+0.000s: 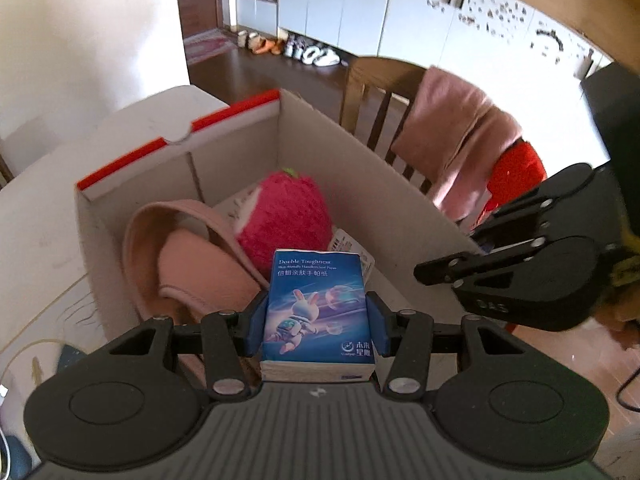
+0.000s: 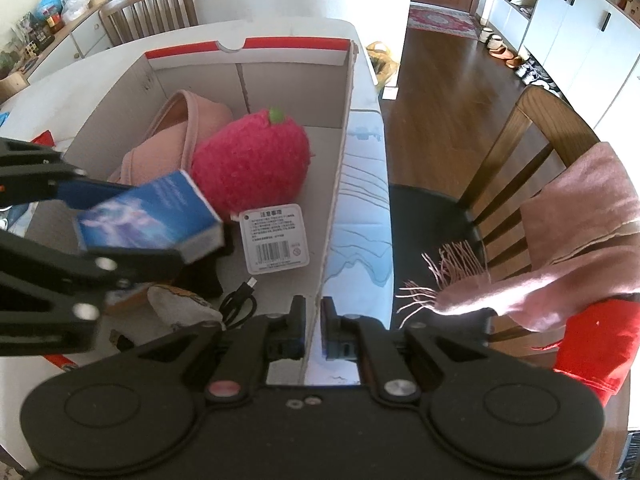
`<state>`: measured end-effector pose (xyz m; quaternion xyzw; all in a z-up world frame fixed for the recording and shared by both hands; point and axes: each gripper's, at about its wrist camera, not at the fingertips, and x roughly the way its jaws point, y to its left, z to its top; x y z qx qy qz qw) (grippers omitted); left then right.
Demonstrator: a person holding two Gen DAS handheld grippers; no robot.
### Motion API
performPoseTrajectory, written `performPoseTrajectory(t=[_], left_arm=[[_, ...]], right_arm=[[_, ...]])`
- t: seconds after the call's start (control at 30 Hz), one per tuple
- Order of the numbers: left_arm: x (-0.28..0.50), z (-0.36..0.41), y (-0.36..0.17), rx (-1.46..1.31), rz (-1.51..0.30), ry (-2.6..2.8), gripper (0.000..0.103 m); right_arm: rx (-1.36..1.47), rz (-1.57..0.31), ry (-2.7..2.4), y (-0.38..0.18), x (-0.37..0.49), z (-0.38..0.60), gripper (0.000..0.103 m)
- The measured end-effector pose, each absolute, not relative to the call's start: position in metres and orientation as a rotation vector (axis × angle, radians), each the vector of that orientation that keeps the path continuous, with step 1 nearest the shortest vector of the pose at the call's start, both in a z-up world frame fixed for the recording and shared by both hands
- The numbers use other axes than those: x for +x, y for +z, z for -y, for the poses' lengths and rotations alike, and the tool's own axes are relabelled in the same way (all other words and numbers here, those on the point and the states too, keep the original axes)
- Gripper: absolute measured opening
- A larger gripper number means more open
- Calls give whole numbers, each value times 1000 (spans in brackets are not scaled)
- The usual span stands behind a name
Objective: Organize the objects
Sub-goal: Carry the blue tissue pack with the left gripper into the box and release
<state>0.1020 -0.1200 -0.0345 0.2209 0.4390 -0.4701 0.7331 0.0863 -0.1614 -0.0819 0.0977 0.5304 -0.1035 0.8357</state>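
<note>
My left gripper (image 1: 318, 322) is shut on a blue tissue pack (image 1: 319, 312) and holds it over the open cardboard box (image 1: 132, 160); the pack also shows in the right wrist view (image 2: 150, 216). In the box lie a pink slipper (image 1: 188, 256), a red strawberry plush (image 1: 286, 216) with a white tag (image 2: 276, 238), a black cable (image 2: 240, 304) and a small plush piece (image 2: 180, 306). My right gripper (image 2: 314, 334) is shut on the box's right wall (image 2: 340, 168), near its front corner. It also shows at the right of the left wrist view (image 1: 436, 270).
The box stands on a white table (image 2: 364, 168). A wooden chair (image 2: 520, 152) with a pink scarf (image 2: 580, 220) and a red cloth (image 2: 596, 344) stands right of the table. Another chair (image 2: 148, 4) is behind. White cabinets (image 1: 360, 4) and shoes line the far wall.
</note>
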Motion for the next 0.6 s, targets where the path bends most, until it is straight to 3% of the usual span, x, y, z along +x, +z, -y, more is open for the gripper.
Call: performPoseTrajectory(t=[0.6], left_arm=[[106, 141, -73, 556, -1066, -1089, 50]], right_arm=[[221, -1121, -221, -81, 84, 161, 6]])
